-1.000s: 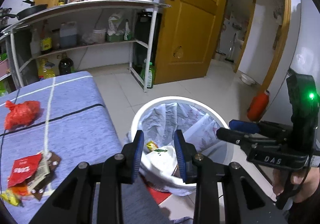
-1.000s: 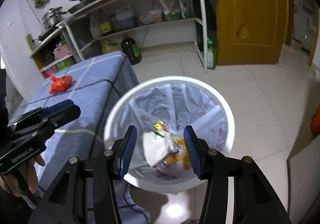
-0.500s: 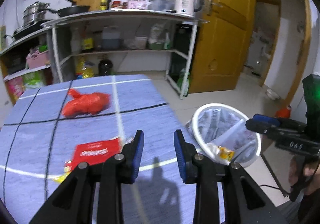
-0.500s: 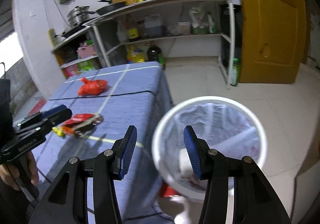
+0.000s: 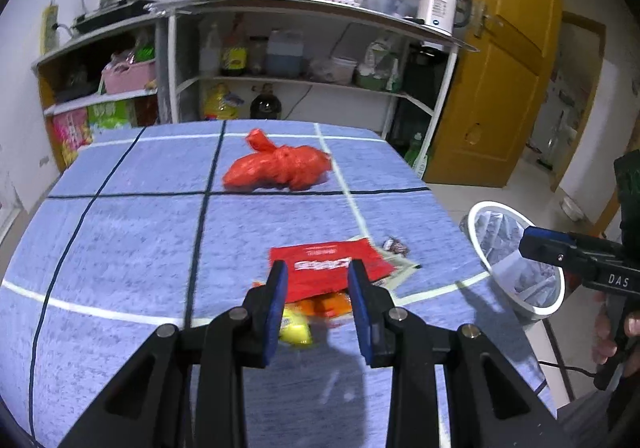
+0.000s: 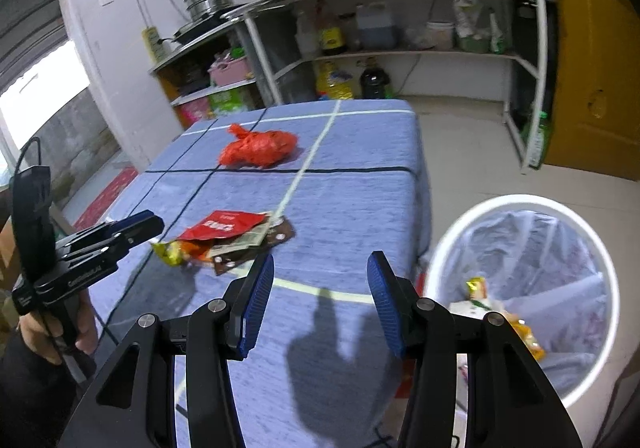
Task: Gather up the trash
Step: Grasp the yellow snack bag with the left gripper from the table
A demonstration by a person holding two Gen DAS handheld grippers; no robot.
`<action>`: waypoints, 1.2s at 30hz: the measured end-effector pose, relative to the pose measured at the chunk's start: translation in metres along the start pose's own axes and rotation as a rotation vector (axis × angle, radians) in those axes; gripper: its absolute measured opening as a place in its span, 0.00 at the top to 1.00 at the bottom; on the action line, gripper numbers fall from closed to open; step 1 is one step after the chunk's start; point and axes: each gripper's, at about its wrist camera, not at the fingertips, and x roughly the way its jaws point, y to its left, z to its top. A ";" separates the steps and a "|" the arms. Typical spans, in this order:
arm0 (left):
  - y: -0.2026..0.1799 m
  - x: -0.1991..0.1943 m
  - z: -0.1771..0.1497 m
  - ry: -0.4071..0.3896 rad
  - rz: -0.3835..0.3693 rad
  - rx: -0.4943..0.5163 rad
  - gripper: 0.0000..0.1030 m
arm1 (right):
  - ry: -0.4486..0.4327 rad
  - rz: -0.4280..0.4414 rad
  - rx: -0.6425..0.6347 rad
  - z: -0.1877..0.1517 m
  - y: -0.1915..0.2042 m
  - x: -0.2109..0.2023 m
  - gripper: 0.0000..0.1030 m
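Both the left gripper (image 5: 317, 280) and right gripper (image 6: 321, 275) hover with jaws parted and empty, the wrapper pile (image 5: 334, 272) lying on the desk (image 5: 120, 240) just ahead of the left jaws.

Left tool (image 5: 316, 302): black linkage arms, blue ribbed pads, silver screws. Right tool (image 6: 320, 302): same, white lettering.

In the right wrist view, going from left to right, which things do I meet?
Left gripper → yellow wrapper → red packet → brown wrapper → white trash bin.
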 end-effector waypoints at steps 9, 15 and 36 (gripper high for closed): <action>0.025 0.013 -0.017 0.064 0.011 -0.050 0.51 | 0.052 0.045 -0.051 0.003 0.019 0.026 0.52; 0.024 0.024 -0.021 0.111 0.001 -0.051 0.48 | 0.069 0.050 -0.072 0.002 0.026 0.033 0.52; 0.024 0.019 -0.028 0.108 -0.001 -0.061 0.77 | 0.092 0.070 -0.088 0.001 0.041 0.041 0.52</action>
